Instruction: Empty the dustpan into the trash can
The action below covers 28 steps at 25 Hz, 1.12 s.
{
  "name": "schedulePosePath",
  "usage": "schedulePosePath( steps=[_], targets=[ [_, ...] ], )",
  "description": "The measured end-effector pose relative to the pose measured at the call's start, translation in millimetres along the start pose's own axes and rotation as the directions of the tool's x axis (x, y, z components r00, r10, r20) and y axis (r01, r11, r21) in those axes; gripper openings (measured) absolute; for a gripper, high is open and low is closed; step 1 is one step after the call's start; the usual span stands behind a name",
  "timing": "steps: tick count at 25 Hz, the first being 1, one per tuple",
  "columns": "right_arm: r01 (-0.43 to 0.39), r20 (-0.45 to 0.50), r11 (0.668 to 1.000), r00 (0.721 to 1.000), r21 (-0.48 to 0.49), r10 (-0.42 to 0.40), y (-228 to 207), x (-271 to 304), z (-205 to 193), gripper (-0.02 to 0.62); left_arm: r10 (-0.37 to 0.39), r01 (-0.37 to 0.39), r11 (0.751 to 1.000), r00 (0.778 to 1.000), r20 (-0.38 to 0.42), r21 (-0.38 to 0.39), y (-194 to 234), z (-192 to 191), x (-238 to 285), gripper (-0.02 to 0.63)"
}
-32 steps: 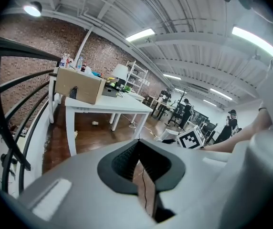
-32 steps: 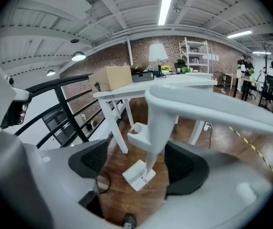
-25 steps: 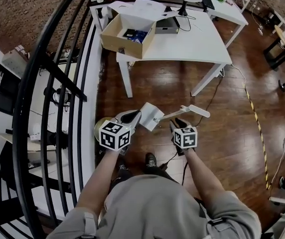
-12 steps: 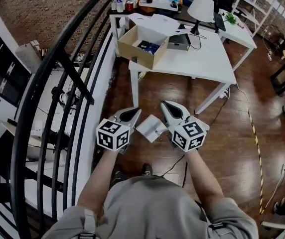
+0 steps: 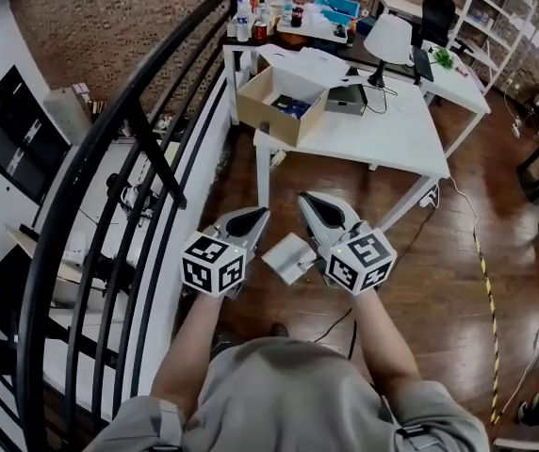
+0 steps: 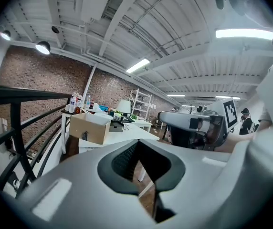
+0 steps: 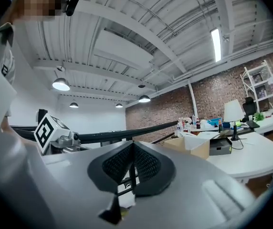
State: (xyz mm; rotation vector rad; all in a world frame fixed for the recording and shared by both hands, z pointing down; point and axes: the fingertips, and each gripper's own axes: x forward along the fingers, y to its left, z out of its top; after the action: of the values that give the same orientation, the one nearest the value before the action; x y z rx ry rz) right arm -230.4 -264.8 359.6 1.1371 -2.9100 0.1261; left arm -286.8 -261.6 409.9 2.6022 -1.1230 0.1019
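Head view: dustpan [image 5: 288,257] showed between left gripper [image 5: 248,219] and right gripper [image 5: 315,205], against the wood floor [image 5: 439,281]; contact with either was not discernible. Left gripper view: left gripper was clenched, nothing between its jaws. Right gripper view: right gripper was clenched, likewise empty.

White table [image 5: 397,135], cardboard box [image 5: 271,109], lamp [image 5: 389,40]

Right claw [image 7: 132,156], jaws together and empty, before black railing [image 7: 109,134] and cardboard box [image 7: 189,144].
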Motion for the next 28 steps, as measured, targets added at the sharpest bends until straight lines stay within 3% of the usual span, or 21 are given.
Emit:
schedulePosePath(
  steps=[28],
  targets=[
    [-0.006, 0.006, 1.0, 1.0, 0.017, 0.006, -10.1, -6.3, 3.4, 0.0, 0.023, -0.023, 1.0, 1.0, 0.006, 0.015, -3.9, 7.9, 2.7, 0.006]
  ],
)
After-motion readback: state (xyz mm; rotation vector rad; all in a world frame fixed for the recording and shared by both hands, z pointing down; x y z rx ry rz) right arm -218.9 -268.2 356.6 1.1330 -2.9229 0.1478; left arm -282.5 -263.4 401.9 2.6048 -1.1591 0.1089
